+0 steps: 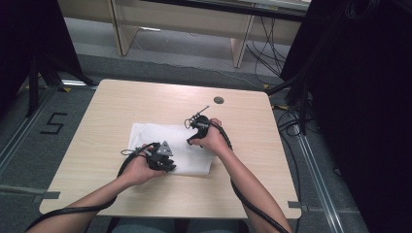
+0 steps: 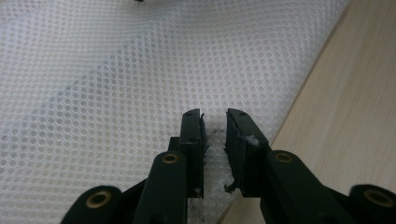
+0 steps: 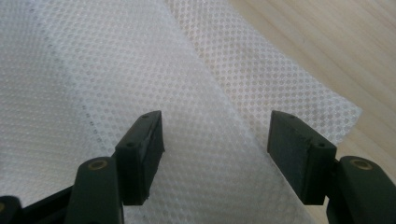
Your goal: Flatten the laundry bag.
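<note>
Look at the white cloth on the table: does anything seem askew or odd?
Yes. The white mesh cloth lies folded unevenly: in the right gripper view an upper layer sits slantwise, leaving a lower corner sticking out on the table.

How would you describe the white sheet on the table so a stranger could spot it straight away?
Find the pale wooden table; near its middle lies a white cloth, dotted with tiny holes and folded flat. Both hand-held grippers work on it, and it differs from the small dark round disc near the far edge by being large, white and soft.
</note>
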